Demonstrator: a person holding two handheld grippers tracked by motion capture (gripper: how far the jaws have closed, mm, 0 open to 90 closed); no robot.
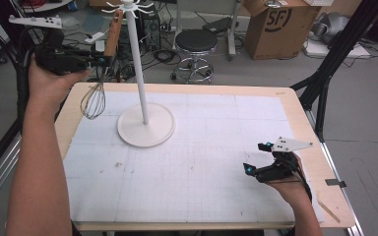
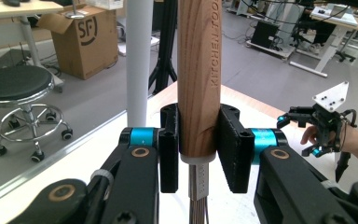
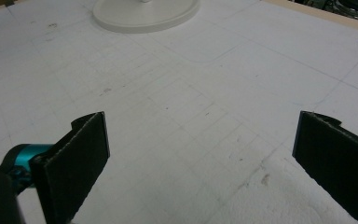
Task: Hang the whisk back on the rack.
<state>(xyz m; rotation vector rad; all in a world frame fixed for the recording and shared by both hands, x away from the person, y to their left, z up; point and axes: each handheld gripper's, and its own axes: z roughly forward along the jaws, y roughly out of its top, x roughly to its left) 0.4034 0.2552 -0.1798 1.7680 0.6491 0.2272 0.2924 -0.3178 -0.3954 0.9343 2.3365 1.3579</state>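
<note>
At the far left corner of the table (image 1: pixel 305 123), the person's left hand (image 1: pixel 49 83) holds the left gripper (image 1: pixel 96 61) up in the air, level with the upper half of the white stand's pole (image 1: pixel 139 64). Its jaws are clamped on the wooden handle (image 2: pixel 199 79) of a whisk (image 1: pixel 101 73), near the lower end of that handle, just above the metal collar where the wires begin. From the left gripper view the two black pads (image 2: pixel 233 147) press on either side of the handle, which stands nearly upright between them and bears printed lettering down one side. Seen from above, the whisk hangs tilted a little, its wire head (image 1: pixel 93 102) low over the table's left edge and its handle top leaning toward the hooks at the crown of the stand (image 1: pixel 128 7). The pole rises just beside the whisk, apart from it, from a round white base (image 1: pixel 146 129) that sits on the gridded white mat (image 1: pixel 192 167).

Over at the near right part of the table, the right hand (image 1: pixel 290 189) keeps the right gripper (image 1: pixel 256 157) low above the mat. Its jaws stand wide apart with bare mat between them and nothing in their hold; the stand's base lies well ahead of them in the right gripper view.
</note>
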